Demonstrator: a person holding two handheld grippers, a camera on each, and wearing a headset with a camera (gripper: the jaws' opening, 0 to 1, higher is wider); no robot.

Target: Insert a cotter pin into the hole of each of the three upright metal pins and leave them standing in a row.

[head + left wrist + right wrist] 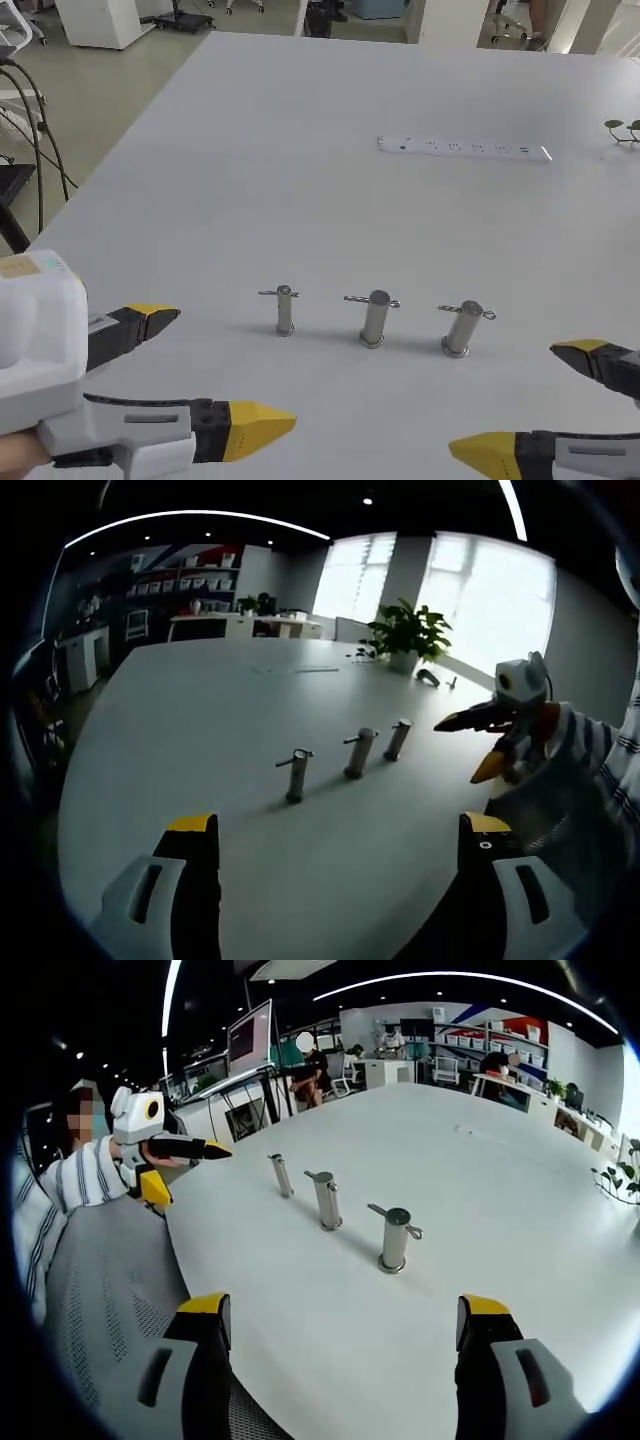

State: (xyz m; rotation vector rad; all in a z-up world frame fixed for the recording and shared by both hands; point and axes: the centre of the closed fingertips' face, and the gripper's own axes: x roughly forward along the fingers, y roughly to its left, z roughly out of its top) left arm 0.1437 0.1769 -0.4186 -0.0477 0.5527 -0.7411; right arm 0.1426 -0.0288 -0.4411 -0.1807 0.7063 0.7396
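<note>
Item: three metal pins, upright in a row on the tabletop, ahead of and between both grippers.
Cotter pins: one crosses each head, so the task looks complete.
Left hand-held gripper and right hand-held gripper: jaws wide apart, empty.
Holes: too small to make out.

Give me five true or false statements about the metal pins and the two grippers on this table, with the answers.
1. Three silver metal pins, the left pin, middle pin and right pin, stand upright in a row on the grey table. True.
2. The middle pin lacks a cotter pin. False: a thin wire cotter pin crosses its top.
3. The left gripper grips a pin. False: its jaws stand open and empty.
4. The right gripper is open. True.
5. A white power strip lies beyond the pins. True.
</note>
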